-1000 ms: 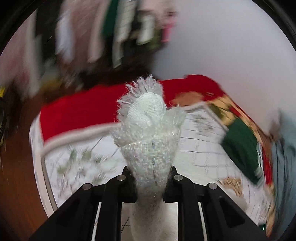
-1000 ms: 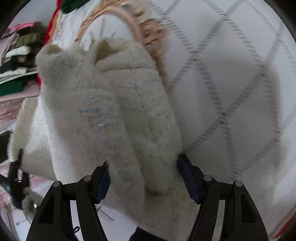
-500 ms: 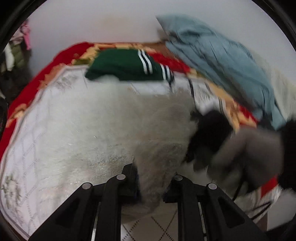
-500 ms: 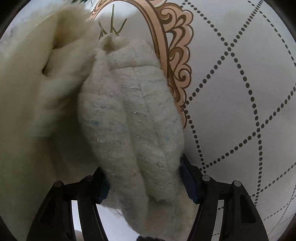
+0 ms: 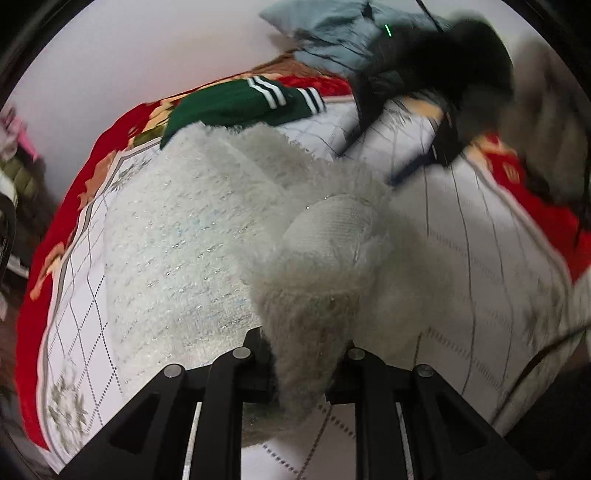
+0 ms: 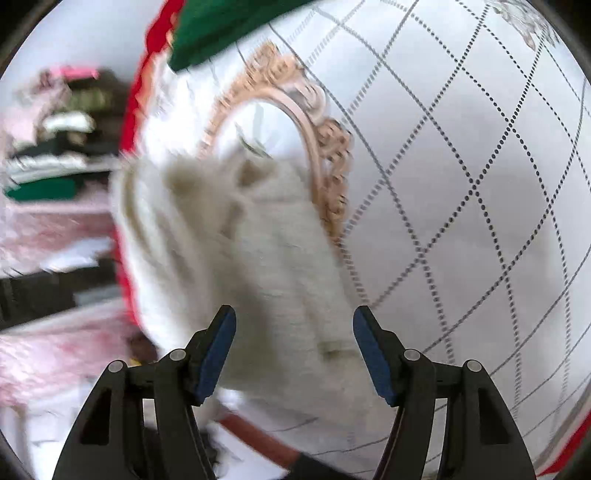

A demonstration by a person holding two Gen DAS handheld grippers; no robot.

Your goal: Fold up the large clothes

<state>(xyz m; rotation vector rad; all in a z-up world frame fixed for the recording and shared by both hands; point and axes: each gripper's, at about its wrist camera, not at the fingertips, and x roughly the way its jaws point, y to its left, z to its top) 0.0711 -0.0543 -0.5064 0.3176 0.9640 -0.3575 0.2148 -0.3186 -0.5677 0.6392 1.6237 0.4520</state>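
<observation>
Left gripper (image 5: 303,365) clamps the white sweater (image 5: 177,258) – right gripper (image 6: 293,350) released – green garment (image 5: 236,107) beyond.

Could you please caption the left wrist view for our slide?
Left gripper clamps a bunched fold of fuzzy white sweater over the quilted bedspread.

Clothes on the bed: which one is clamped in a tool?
The fluffy white sweater: the left tool pinches its bunched edge. The green striped garment and blue one lie untouched.

R tool (image 6: 293,349) jaws apart over fuzzy white garment (image 6: 255,236), quilted bedspread (image 6: 461,166), green cloth (image 6: 221,33) beyond
</observation>
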